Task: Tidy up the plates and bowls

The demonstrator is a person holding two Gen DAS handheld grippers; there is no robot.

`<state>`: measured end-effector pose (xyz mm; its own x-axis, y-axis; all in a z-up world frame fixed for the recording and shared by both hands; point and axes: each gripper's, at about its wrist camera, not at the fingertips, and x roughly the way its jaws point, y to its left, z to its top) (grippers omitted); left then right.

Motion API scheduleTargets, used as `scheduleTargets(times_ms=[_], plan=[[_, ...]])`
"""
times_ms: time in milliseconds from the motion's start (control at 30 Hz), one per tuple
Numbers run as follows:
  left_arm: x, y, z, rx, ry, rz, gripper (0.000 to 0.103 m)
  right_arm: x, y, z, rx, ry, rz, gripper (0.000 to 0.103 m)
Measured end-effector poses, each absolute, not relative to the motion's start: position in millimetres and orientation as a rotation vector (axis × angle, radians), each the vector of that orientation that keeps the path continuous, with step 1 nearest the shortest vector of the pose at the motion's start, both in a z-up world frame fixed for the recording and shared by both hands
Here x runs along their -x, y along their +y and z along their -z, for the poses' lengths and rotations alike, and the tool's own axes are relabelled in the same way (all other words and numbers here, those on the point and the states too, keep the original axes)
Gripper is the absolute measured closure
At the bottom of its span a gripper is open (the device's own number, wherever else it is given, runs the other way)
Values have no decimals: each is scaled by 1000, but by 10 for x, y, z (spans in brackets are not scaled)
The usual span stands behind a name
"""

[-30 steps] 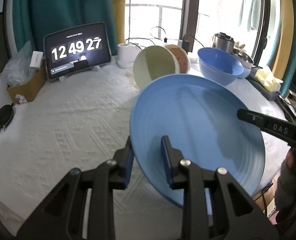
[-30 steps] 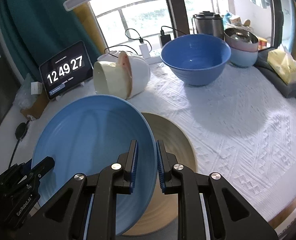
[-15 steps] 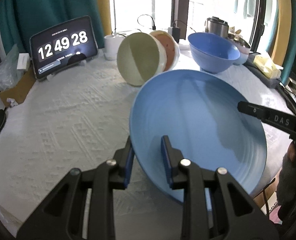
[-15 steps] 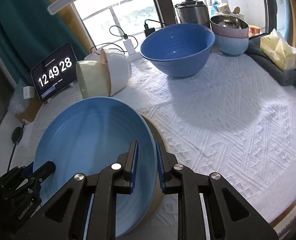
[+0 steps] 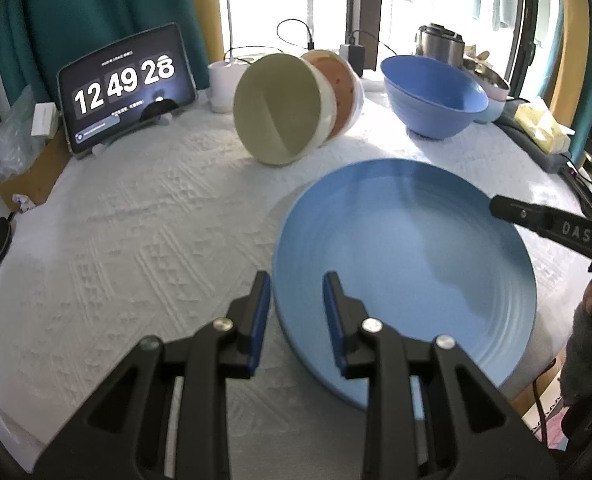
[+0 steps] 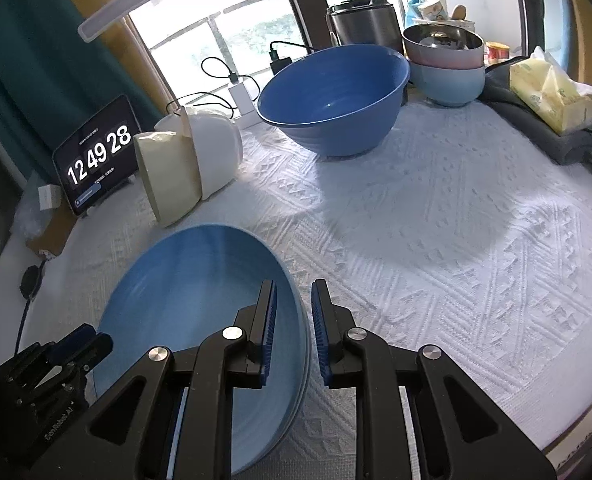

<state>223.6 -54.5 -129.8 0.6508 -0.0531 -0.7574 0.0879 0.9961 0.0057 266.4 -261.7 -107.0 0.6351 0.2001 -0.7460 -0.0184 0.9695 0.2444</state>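
Observation:
A large blue plate [image 5: 407,248] lies low and nearly flat over the white tablecloth, held at both sides. My left gripper [image 5: 296,308] is shut on its left rim, one pad under the edge and one on the inner face. My right gripper [image 6: 294,320] is shut on the opposite rim of the plate [image 6: 200,292]. The right gripper's finger [image 5: 535,220] also shows in the left wrist view. A cream bowl [image 5: 276,108] lies on its side, nested with an orange-lined bowl [image 5: 337,80]. A big blue bowl [image 6: 331,92] stands upright behind.
A tablet clock [image 5: 124,84] stands at the back left by a cardboard box [image 5: 20,184]. Stacked pink and light-blue bowls [image 6: 447,76], a steel pot [image 6: 363,20] and a tissue pack [image 6: 551,92] line the back right. Cables run along the window side.
Both grippers brought the blue plate down and flatter, toward the table. The tan plate seen beneath it a second ago is now covered from view.

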Motion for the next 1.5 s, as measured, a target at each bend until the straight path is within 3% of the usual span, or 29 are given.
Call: scheduleTargets(times_ms=[833,1500], plan=[[-2271,-446,1292,-29,866,70,74,-2764,-2460,1332,-191,958,-98,78],[-2422,-698,995,-48,791,113,74,-2881,-2660,1009,-212,874,-123,78]])
